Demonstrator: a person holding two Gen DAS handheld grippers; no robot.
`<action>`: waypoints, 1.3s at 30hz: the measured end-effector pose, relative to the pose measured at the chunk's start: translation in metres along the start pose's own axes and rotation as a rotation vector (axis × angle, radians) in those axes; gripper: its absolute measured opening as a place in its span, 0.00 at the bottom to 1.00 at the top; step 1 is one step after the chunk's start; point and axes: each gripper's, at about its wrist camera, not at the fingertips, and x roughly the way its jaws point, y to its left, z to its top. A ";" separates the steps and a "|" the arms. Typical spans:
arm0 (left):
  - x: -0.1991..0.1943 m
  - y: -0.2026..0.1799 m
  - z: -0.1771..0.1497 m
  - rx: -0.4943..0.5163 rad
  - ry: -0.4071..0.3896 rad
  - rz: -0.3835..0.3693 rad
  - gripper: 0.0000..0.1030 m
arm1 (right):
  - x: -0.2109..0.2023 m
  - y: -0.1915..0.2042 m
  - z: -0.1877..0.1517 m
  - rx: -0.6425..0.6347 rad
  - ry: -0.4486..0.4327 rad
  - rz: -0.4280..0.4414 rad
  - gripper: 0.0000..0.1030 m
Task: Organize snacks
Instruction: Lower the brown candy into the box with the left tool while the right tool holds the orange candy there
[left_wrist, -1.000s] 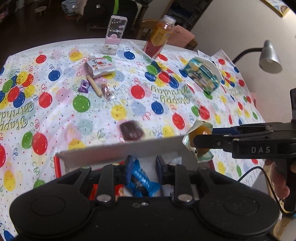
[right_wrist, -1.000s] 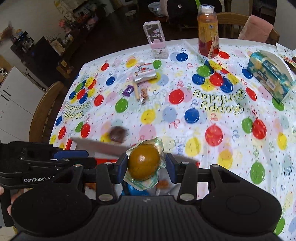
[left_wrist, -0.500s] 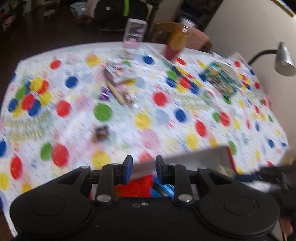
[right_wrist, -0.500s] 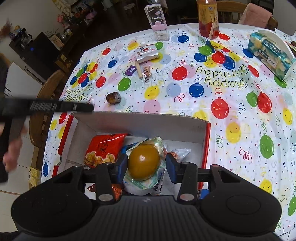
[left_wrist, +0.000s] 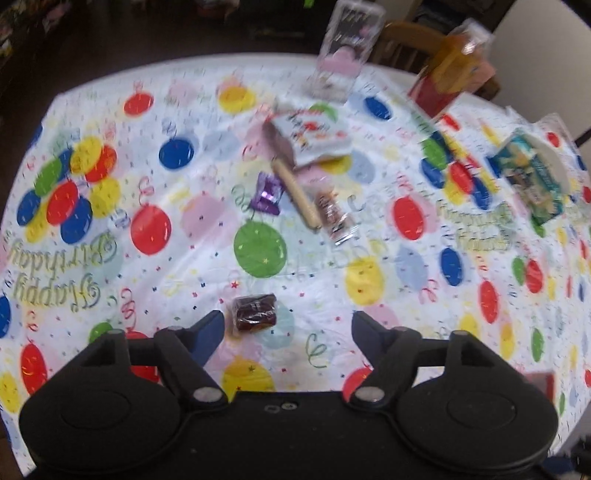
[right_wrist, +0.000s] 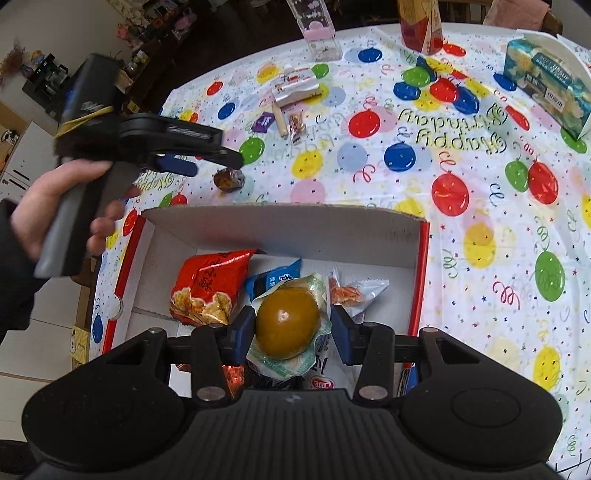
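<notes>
My right gripper (right_wrist: 291, 332) is shut on a brown egg-shaped snack in a clear green-printed wrapper (right_wrist: 287, 323), held over the open white box with red sides (right_wrist: 280, 216). Inside lie a red chip bag (right_wrist: 210, 288), a blue packet (right_wrist: 277, 277) and a small clear packet (right_wrist: 356, 291). My left gripper (left_wrist: 287, 328) is open wide and low over the tablecloth. A dark brown wrapped candy (left_wrist: 255, 312) lies just inside its left finger. From the right wrist view the left gripper (right_wrist: 212, 164) hovers just above that candy (right_wrist: 229, 180), beyond the box's far left corner.
Farther out lie a purple candy (left_wrist: 267, 194), a tan stick (left_wrist: 295, 194), a small clear packet (left_wrist: 334, 214) and a white snack pack (left_wrist: 314, 138). A clear box (left_wrist: 347, 55), an orange bottle (left_wrist: 450, 81) and a tissue box (left_wrist: 532, 177) stand at the far edge.
My left gripper went from narrow at the box wall to wide open and moved left to the brown candy. The right gripper came down over the box, still holding the egg snack.
</notes>
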 end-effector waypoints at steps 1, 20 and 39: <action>0.006 0.001 0.002 -0.011 0.014 0.000 0.65 | 0.001 0.000 0.000 -0.001 0.003 -0.001 0.42; 0.041 0.016 0.024 -0.023 0.044 0.138 0.41 | 0.008 -0.003 -0.002 -0.001 0.015 0.000 0.42; -0.007 0.018 0.004 -0.032 -0.041 0.046 0.31 | 0.005 -0.005 -0.006 -0.002 0.021 -0.013 0.42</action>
